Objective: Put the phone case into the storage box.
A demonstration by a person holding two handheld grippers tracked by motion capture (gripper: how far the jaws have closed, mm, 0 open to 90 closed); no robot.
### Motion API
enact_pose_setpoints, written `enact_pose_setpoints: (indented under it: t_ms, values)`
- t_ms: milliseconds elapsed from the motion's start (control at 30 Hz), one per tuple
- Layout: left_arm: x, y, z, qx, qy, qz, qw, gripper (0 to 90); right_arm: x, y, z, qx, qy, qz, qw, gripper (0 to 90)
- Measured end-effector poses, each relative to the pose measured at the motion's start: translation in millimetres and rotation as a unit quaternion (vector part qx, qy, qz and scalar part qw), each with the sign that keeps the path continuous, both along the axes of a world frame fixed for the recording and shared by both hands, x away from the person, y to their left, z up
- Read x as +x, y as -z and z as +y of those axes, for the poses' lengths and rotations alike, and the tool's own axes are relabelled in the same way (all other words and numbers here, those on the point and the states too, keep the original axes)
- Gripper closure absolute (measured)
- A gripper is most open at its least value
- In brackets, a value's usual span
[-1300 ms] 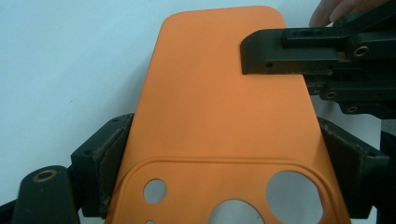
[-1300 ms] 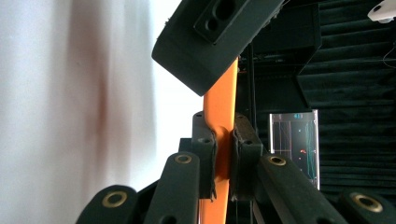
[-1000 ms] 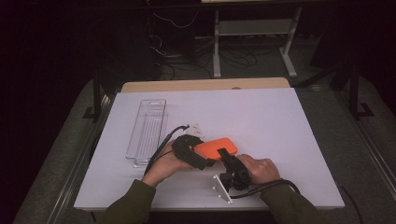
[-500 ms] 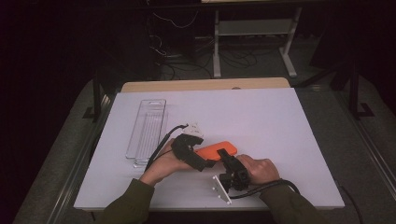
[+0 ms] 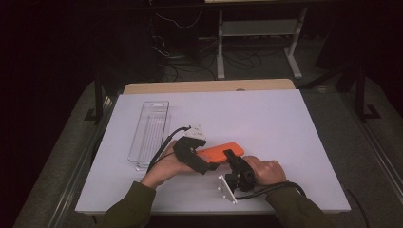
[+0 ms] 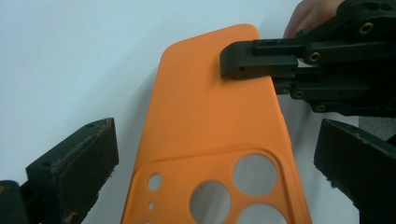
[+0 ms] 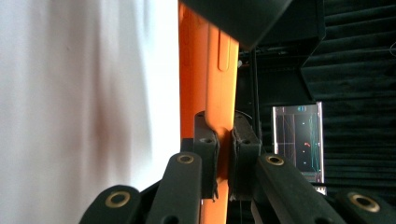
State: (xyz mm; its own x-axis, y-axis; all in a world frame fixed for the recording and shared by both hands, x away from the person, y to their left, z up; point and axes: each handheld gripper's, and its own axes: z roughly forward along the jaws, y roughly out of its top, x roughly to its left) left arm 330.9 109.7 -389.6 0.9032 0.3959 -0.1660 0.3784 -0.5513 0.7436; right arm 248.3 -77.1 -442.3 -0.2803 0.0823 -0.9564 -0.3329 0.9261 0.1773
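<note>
An orange phone case (image 5: 219, 152) lies on the white table (image 5: 266, 118) near its front edge, camera cut-outs toward my left hand. My left gripper (image 6: 217, 154) is open. Its jaws have just been opening, and the case (image 6: 210, 107) lies between the pads (image 6: 88, 156) without touching them. From the right, my right gripper (image 5: 233, 160) is shut on the case's long edge. In the right gripper view its pads (image 7: 208, 140) pinch the thin orange rim (image 7: 210, 70). The left gripper view shows one right jaw (image 6: 259, 58) lying across the case's far end.
A clear plastic tray (image 5: 149, 130) lies lengthwise on the table's left side, just beyond my left hand. Cables trail from both grippers toward the front edge. Beyond the far edge, a metal stand (image 5: 259, 28) stands on a dark floor.
The left gripper's jaws have spread apart from the orange case. Both hands stay where they were, and the right gripper keeps its grip on the case's edge.
</note>
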Motion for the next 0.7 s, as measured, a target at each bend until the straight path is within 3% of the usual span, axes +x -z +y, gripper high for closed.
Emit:
enact_pose_setpoints:
  t_ms: [100, 167, 300, 633, 700]
  values:
    - [0.8, -1.6, 1.7, 0.001, 0.002, -0.002, 1.0000, 0.0, 1.1, -0.3, -2.4, 0.003, 0.006, 0.001, 1.0000, 82.2]
    - [2.8, -3.2, 4.7, 0.016, 0.009, -0.010, 0.9998, 0.0, 2.2, -1.1, -3.8, 0.003, 0.007, 0.002, 1.0000, 82.2]
    - [2.6, -2.4, 5.7, 0.003, -0.001, -0.009, 1.0000, 0.0, 4.4, -2.9, -7.7, 0.006, 0.013, 0.003, 0.9999, 82.2]
    - [4.0, -6.7, 12.8, 0.006, -0.009, -0.018, 0.9998, 0.0, 11.4, -6.2, -20.0, 0.015, 0.036, 0.005, 0.9992, 82.2]
    - [4.6, -6.5, 13.4, 0.006, -0.010, -0.020, 0.9997, 0.0, 12.4, -6.6, -22.5, 0.007, 0.039, 0.015, 0.9991, 82.2]
